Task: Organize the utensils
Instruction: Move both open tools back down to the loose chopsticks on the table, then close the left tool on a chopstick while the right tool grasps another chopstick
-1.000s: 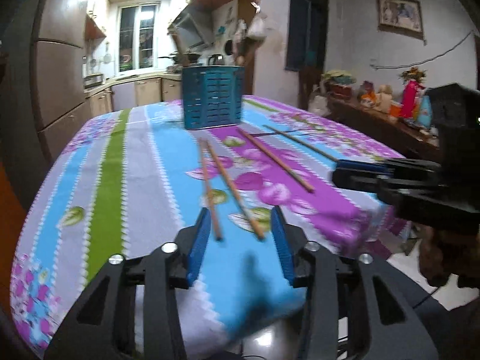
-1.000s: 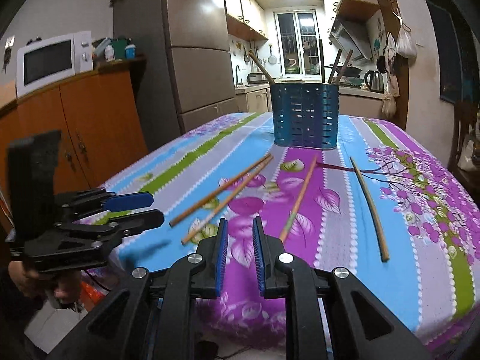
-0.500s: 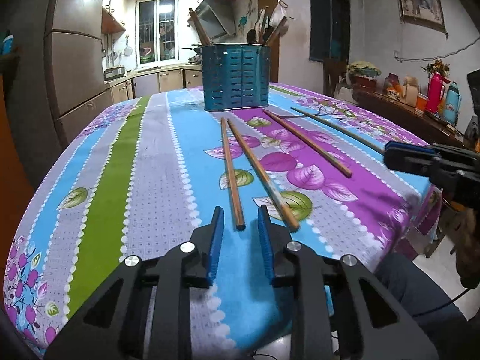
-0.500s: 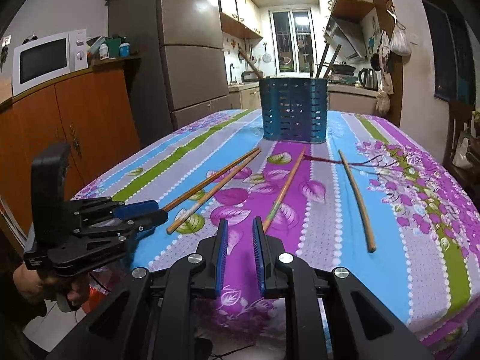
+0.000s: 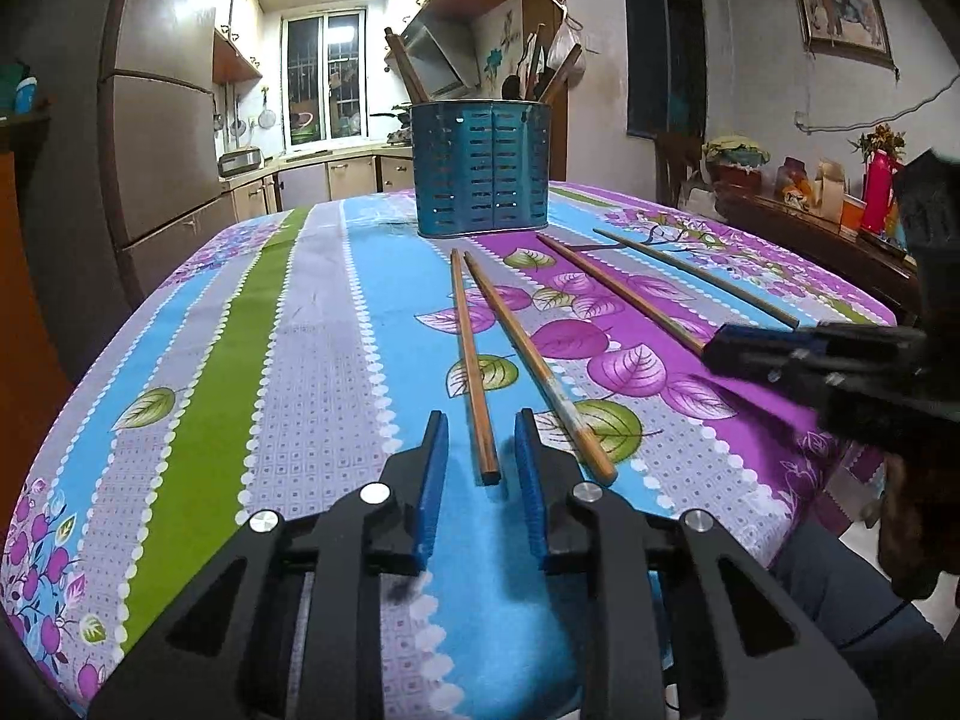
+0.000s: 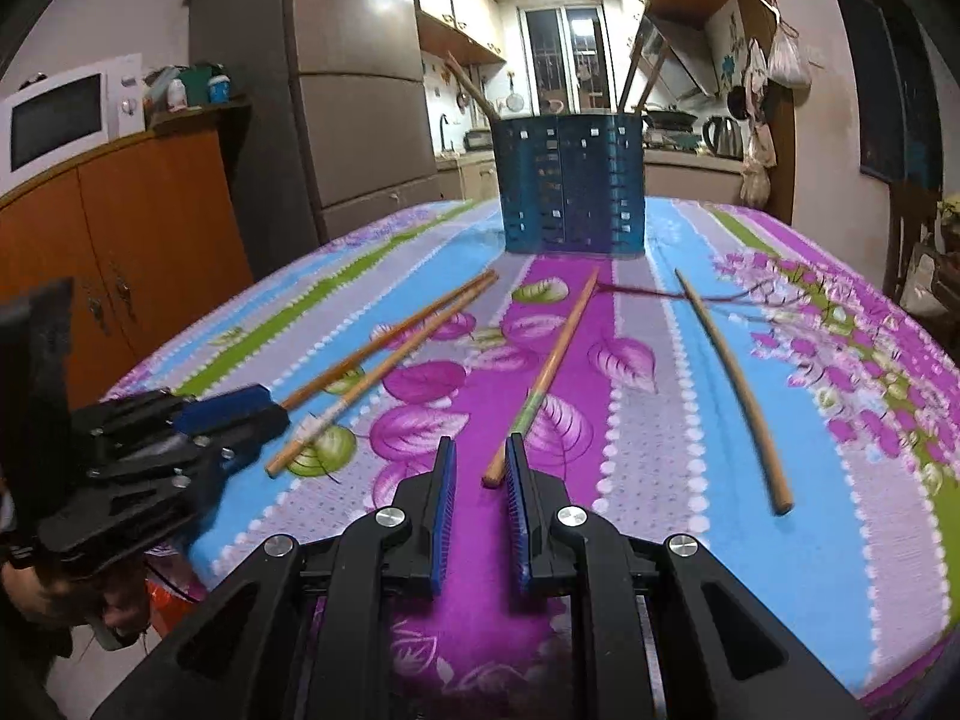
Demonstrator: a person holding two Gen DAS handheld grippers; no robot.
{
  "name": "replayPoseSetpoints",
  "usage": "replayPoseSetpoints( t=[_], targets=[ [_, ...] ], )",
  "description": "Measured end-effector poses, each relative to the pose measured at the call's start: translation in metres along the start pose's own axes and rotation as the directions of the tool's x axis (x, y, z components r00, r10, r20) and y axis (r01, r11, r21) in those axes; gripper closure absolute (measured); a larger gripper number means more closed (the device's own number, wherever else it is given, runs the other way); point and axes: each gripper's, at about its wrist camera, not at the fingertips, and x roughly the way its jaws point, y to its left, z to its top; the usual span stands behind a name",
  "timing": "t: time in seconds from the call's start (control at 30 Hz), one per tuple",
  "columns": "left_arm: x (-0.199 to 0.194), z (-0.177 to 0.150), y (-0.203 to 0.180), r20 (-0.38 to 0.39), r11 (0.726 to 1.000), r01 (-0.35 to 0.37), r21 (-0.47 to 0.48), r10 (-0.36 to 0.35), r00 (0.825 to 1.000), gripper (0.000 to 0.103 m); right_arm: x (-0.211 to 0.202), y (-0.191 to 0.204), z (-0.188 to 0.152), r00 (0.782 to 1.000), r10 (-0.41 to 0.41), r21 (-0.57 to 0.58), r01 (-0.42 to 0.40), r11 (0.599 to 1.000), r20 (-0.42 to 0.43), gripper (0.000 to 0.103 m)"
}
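Hovering low over the counter's near edge [image 5: 198, 396], the left hand-held gripper [image 5: 480, 420] has just narrowed its jaws, and the darker chopstick's [image 5: 471, 360] end lies between the blue pads without being pressed. Beside it the right hand-held gripper [image 6: 479, 447] stands slightly parted around the tip of a green-banded chopstick [image 6: 549, 369], not clamping it. Between them lies a pale chopstick [image 5: 534, 360]; a fourth chopstick [image 6: 735, 381] lies apart on the right. Farther back stands the blue slotted utensil holder [image 5: 483, 171], utensils inside.
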Motion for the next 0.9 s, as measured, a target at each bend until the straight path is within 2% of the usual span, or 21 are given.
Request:
replayPoseSetpoints(
  t=[0.43, 0.5, 0.57, 0.6, 0.9],
  targets=[
    [0.002, 0.0, -0.001, 0.017, 1.0, -0.007, -0.012, 0.008, 1.0, 0.082, 0.005, 0.014, -0.007, 0.989, -0.129, -0.018, 0.131, 0.991, 0.067, 0.085],
    [0.002, 0.0, -0.002, 0.02, 1.0, -0.014, -0.015, 0.014, 1.0, 0.085, 0.004, 0.014, -0.008, 0.988, -0.136, -0.005, 0.136, 0.991, 0.074, 0.085],
    [0.002, 0.0, -0.002, 0.02, 1.0, -0.017, -0.019, 0.017, 1.0, 0.095, 0.004, 0.014, -0.009, 0.987, -0.14, -0.001, 0.141, 0.99, 0.082, 0.086],
    [0.001, 0.0, -0.002, 0.019, 1.0, -0.021, -0.021, 0.022, 1.0, 0.097, 0.004, 0.013, -0.009, 0.986, -0.143, 0.009, 0.143, 0.99, 0.085, 0.091],
    [-0.002, 0.0, -0.003, 0.028, 0.999, -0.032, -0.044, 0.033, 0.999, 0.099, -0.004, 0.007, -0.011, 0.985, -0.137, 0.026, 0.135, 0.991, 0.106, 0.095]
  ],
)
